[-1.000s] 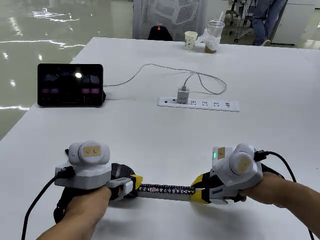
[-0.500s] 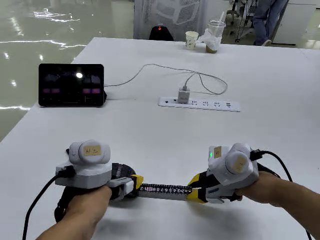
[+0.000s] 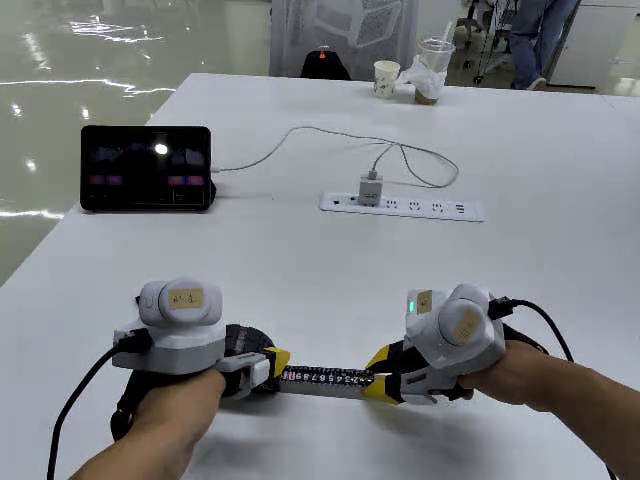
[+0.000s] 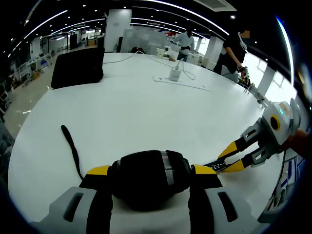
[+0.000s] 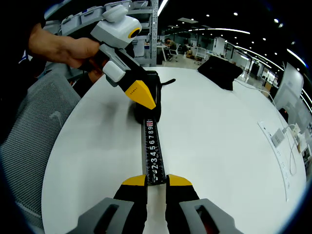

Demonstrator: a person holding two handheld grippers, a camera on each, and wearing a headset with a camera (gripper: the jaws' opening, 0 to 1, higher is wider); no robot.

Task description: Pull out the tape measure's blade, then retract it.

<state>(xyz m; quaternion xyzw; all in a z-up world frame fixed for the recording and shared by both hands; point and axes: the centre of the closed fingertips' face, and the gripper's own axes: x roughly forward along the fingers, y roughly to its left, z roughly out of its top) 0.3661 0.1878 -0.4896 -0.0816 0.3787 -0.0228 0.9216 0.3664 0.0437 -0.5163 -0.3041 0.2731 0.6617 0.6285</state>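
The tape measure's black case [image 3: 243, 350] sits between the yellow-tipped jaws of my left gripper [image 3: 268, 362], low on the white table [image 3: 300, 270]. In the left gripper view the jaws hold the case [image 4: 151, 178] on both sides. A short stretch of black blade [image 3: 325, 377] with white numbers runs rightward from it. My right gripper [image 3: 375, 385] is shut on the blade's far end. The right gripper view has the blade [image 5: 152, 151] running from the right gripper [image 5: 156, 180] up to the case [image 5: 151, 95] and the left gripper [image 5: 139, 92].
A dark tablet [image 3: 146, 167] stands at the left. Mid-table lies a power strip [image 3: 400, 207] with a plugged charger and cable. Paper cups [image 3: 386, 78] stand at the far edge. The case's black strap [image 4: 72, 148] trails on the table.
My right gripper has moved left toward the left one, still on the blade's end. The exposed blade is shorter. The left gripper has stayed put.
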